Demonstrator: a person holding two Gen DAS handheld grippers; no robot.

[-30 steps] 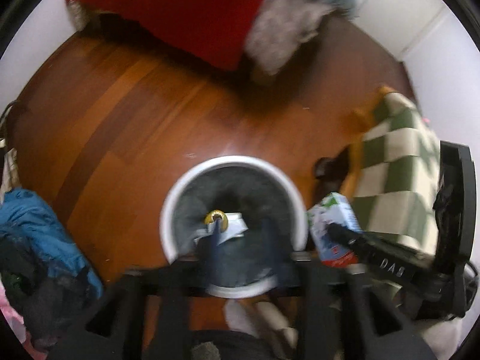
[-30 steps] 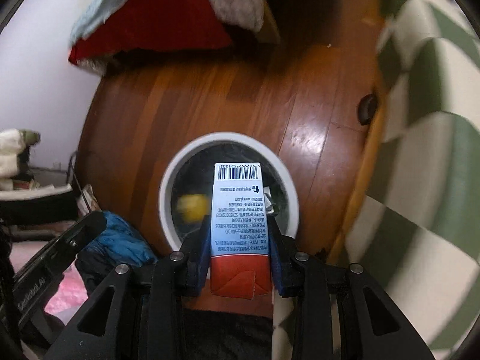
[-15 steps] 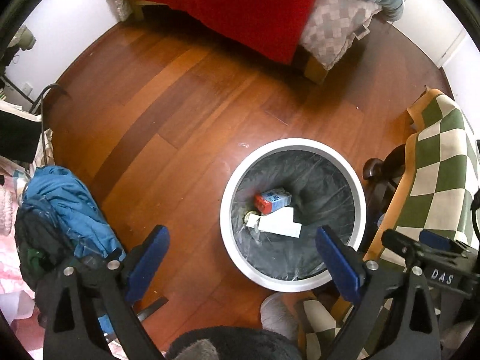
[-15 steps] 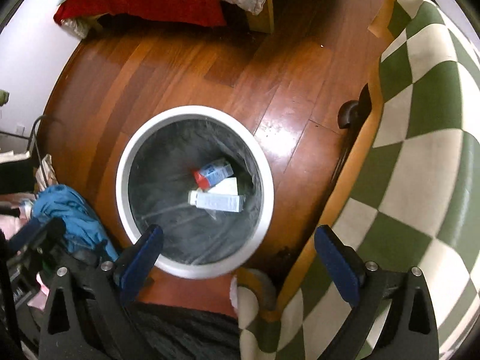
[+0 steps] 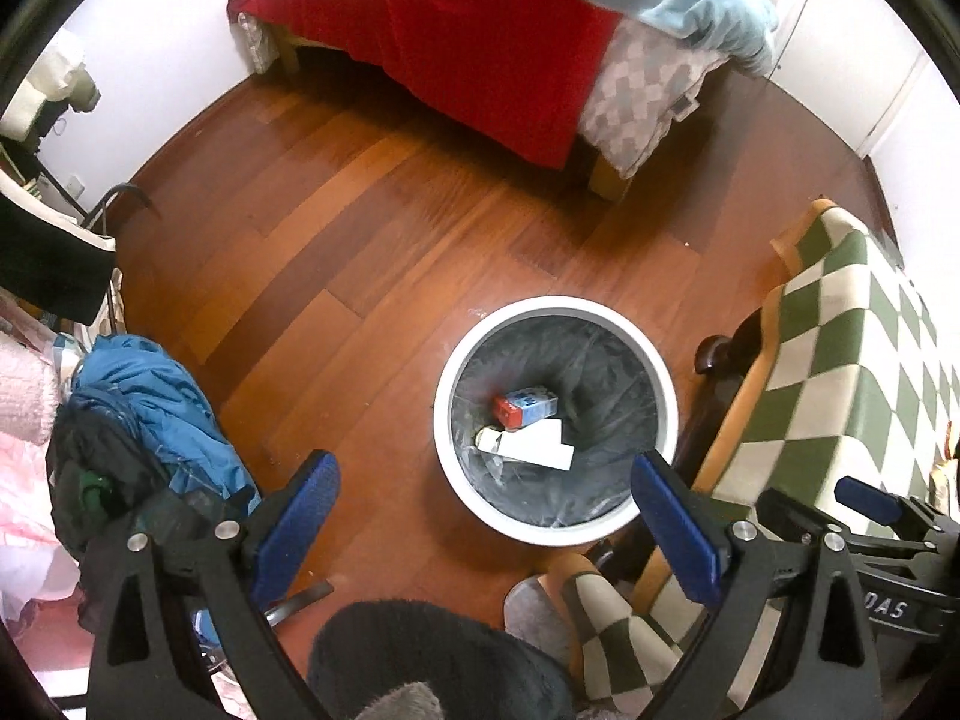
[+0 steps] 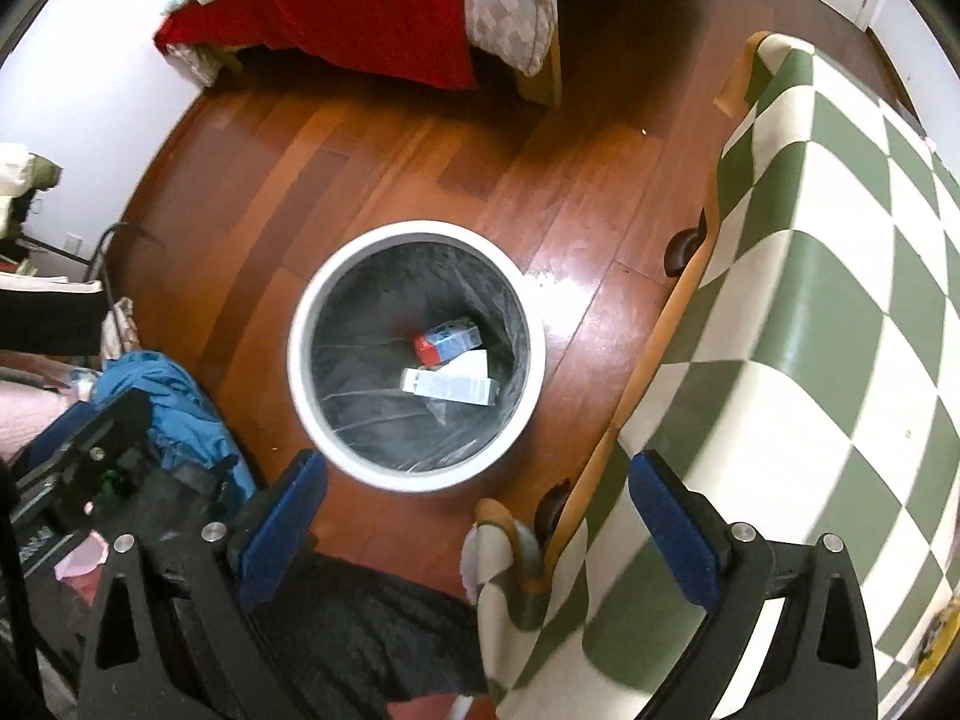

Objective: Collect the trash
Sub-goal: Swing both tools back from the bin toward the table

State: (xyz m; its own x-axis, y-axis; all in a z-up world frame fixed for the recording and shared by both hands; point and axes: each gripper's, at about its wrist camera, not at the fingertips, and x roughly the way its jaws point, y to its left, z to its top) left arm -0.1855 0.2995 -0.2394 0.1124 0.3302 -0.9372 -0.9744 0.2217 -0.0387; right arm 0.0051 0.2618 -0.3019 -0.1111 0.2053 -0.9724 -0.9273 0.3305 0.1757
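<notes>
A round white trash bin (image 5: 445,396) (image 6: 298,354) with a dark liner stands on the wood floor. Inside lie a small red and blue carton (image 5: 525,407) (image 6: 447,341) and a flat white box (image 5: 534,449) (image 6: 450,385), with a yellowish item (image 5: 483,437) beside them. My left gripper (image 5: 486,516) is open and empty, held high above the bin's near rim. My right gripper (image 6: 477,510) is open and empty, also high above the bin's near edge. The right gripper's body (image 5: 864,546) shows at the right of the left wrist view.
A table with a green and white checked cloth (image 5: 852,372) (image 6: 810,312) stands right of the bin. A bed with red and blue covers (image 5: 480,42) (image 6: 336,30) is at the back. A pile of blue clothes (image 5: 150,414) (image 6: 174,402) lies left.
One second ago the right gripper held the carton over the bin and the left was shut. Both have opened, the carton now lies in the bin, and both grippers have risen.
</notes>
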